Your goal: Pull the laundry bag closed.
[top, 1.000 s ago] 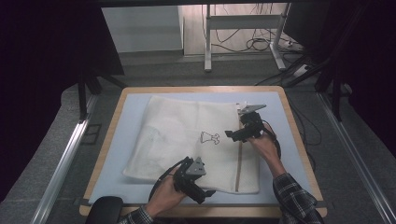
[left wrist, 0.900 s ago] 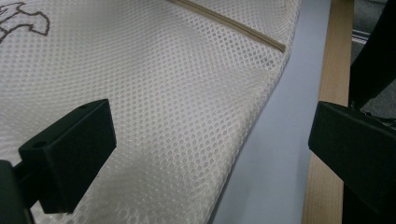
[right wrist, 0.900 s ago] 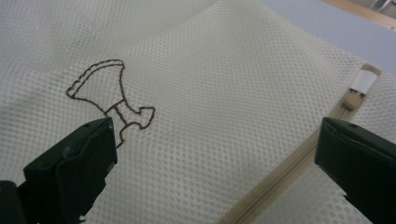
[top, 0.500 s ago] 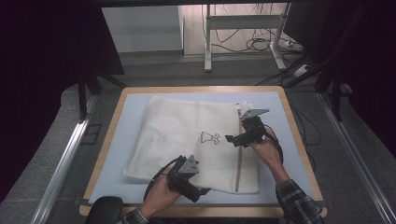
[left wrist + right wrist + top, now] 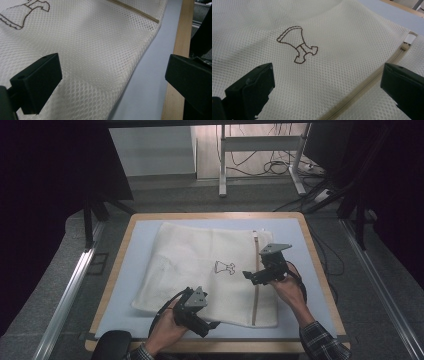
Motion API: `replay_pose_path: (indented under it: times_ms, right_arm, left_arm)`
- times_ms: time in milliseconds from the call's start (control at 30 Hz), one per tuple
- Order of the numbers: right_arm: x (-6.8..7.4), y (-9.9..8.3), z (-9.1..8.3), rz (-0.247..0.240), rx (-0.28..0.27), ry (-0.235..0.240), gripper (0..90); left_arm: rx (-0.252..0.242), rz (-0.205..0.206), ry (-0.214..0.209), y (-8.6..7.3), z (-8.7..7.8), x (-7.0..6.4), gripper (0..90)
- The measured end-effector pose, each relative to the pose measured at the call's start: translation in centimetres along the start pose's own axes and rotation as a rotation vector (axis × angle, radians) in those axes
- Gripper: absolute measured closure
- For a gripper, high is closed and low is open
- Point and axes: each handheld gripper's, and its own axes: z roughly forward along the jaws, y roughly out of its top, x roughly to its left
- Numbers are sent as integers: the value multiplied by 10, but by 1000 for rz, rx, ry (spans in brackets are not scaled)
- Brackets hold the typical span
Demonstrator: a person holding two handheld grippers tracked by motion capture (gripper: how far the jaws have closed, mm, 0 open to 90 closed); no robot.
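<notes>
Forearms enter from the near edge of the table (image 5: 310, 245). The left gripper (image 5: 202, 324) sits low at the near edge of the mesh laundry bag (image 5: 200, 265), aimed rightward along that hem, jaws wide apart with nothing between them. The right gripper (image 5: 255, 276) hovers over the zipper (image 5: 256, 290), aimed leftward toward the embroidered dress emblem (image 5: 225, 268), jaws likewise spread and empty. The bag lies flat on the blue mat (image 5: 140, 245), its zipper running from the far edge to the near edge along the bag's right side.
</notes>
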Motion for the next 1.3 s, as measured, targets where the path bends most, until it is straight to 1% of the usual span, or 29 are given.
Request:
replay_pose_path:
  times_ms: [33,67,100,233,433,633,833,1033,1300]
  right_arm:
    - [2,-1,-1,-5,0,-2,0]
    - [3,-2,-2,-8,-2,-2,0]
    - [5,-3,-4,-12,-2,-3,0]
    - [12,-6,-9,-29,-3,-9,0]
    - [21,-14,-16,-41,0,-14,0]
    - [30,-23,-24,-62,1,-9,0]
    - [37,-31,-33,-67,2,-10,0]
    - [42,-39,-42,-71,0,-20,0]
    - [47,-48,-54,-69,6,-34,0]
  left_arm:
    - [8,8,2,-1,-2,1,6]
    - [-3,-4,3,-1,-2,1,6]
    - [3,3,5,-2,-3,2,6]
    - [-1,-3,13,-4,-7,3,6]
    - [-4,-9,26,-7,-12,5,6]
    - [-4,-16,41,-11,-17,8,6]
    - [-4,-25,58,-15,-22,10,7]
    - [-5,-34,75,-19,-28,13,7]
    - [-14,-43,106,-26,-40,16,7]
